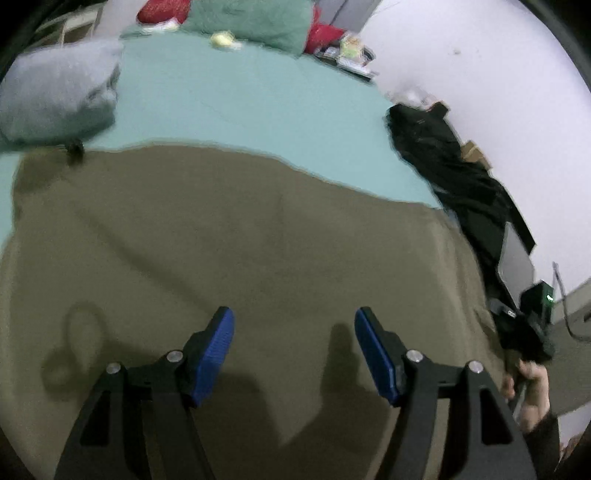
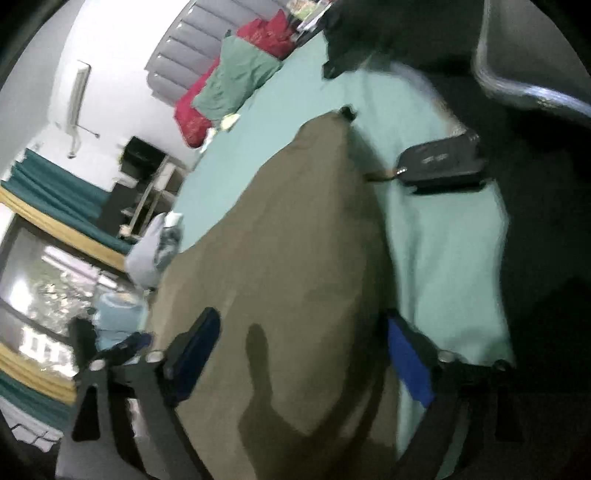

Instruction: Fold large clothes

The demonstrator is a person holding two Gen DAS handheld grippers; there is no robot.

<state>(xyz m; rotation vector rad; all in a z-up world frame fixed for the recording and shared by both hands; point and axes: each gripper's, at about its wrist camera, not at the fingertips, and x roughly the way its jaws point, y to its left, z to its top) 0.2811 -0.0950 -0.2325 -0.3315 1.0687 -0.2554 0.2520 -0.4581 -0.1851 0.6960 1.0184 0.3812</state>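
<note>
A large olive-brown garment [image 1: 236, 236] lies spread flat on a bed with a light teal sheet [image 1: 236, 96]. My left gripper [image 1: 294, 325] is open, its blue pads apart, hovering just above the near part of the garment and holding nothing. In the right wrist view the same garment [image 2: 288, 258] runs up the middle of the sheet [image 2: 443, 258]. My right gripper [image 2: 301, 347] is open over the garment's near end, empty. The right gripper with the hand holding it also shows at the right edge of the left wrist view [image 1: 528, 332].
A grey-blue pillow [image 1: 59, 92] lies at the left of the bed, green [image 1: 251, 18] and red [image 1: 159, 11] pillows at the head. A black garment [image 1: 454, 173] lies along the right bed edge by the white wall. A black device [image 2: 439, 166] rests on the sheet.
</note>
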